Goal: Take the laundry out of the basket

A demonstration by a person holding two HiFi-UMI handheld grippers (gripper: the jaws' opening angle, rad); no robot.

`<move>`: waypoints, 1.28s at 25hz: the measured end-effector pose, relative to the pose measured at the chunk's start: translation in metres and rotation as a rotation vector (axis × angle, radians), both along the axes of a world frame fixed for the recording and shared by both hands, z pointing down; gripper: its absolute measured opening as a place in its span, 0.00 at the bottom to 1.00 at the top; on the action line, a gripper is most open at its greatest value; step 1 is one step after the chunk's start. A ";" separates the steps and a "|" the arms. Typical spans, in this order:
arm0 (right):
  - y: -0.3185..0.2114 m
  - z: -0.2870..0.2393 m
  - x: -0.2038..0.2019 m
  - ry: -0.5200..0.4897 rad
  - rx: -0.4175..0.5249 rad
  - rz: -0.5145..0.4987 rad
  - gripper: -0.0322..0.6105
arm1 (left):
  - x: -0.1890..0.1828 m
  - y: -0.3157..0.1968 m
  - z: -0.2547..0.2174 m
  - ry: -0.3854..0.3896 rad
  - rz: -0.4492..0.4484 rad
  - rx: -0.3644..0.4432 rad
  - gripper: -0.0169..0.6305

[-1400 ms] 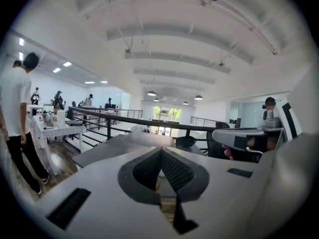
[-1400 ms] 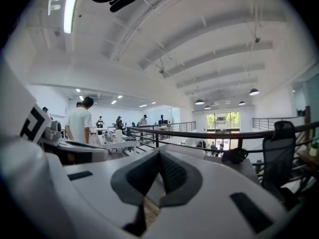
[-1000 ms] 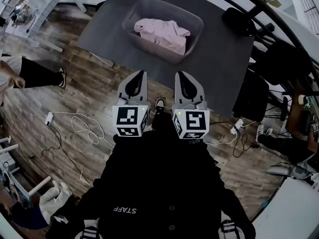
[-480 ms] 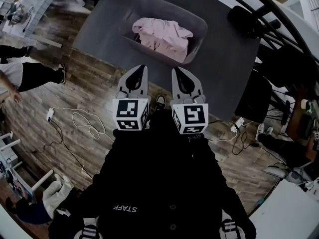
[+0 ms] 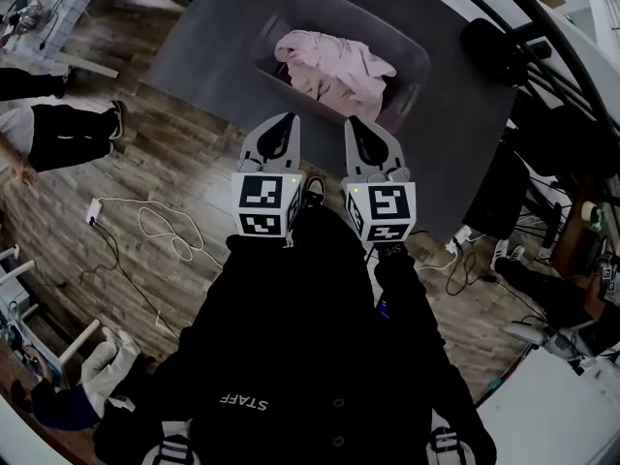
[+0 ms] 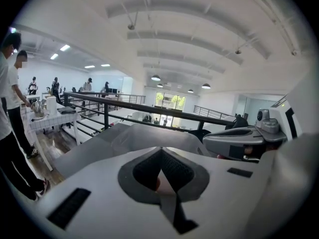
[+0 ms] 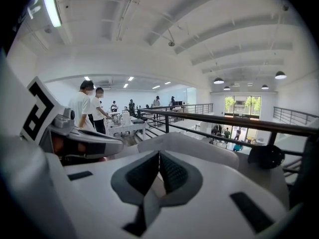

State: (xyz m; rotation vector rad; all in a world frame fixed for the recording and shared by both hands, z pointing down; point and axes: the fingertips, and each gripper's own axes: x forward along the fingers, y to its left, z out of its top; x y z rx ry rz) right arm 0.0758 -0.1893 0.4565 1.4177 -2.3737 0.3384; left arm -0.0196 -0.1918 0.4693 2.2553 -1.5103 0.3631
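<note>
Your left gripper [image 5: 288,118] and right gripper [image 5: 352,122] are side by side in front of your chest, both aimed toward 12 o'clock. Their tips sit just over the near edge of the grey desk [image 5: 208,51]. On each one the fingers are pressed together with nothing between them. Each gripper view shows the dark pads meeting at the tip, with only a thin sliver of pink showing through the notch behind them. The two grippers are close but apart, and your shoe [image 5: 312,191] shows in the gap between them.

The basket [image 5: 334,3] stands on the desk at 12 o'clock from the grippers, near them but not touching. It is a grey tub with rounded corners, turned a little askew to the desk edge. The laundry [image 5: 339,66], a crumpled pale pink cloth, is inside the basket. It is heaped over the middle and toward the 3 o'clock end, and some bare basket wall shows at the 11 o'clock end. Neither gripper touches the laundry or the basket.

A white cable [image 5: 165,240] lies looped on the wooden floor [image 5: 145,163] at 9 o'clock. A bystander's legs [image 5: 58,134] stand at 10 o'clock. A black chair [image 5: 494,51] sits off the desk's corner at 2 o'clock.
</note>
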 end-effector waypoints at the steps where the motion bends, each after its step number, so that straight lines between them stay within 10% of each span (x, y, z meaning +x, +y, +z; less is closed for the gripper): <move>1: -0.007 0.002 -0.001 0.005 -0.006 0.003 0.07 | -0.001 -0.007 0.000 0.006 0.000 -0.004 0.02; 16: -0.112 0.046 -0.003 0.079 -0.153 -0.058 0.09 | -0.004 -0.095 0.044 0.042 0.024 -0.179 0.02; 32: -0.172 0.164 -0.002 0.199 -0.398 -0.220 0.43 | 0.000 -0.147 0.082 0.007 0.030 -0.302 0.02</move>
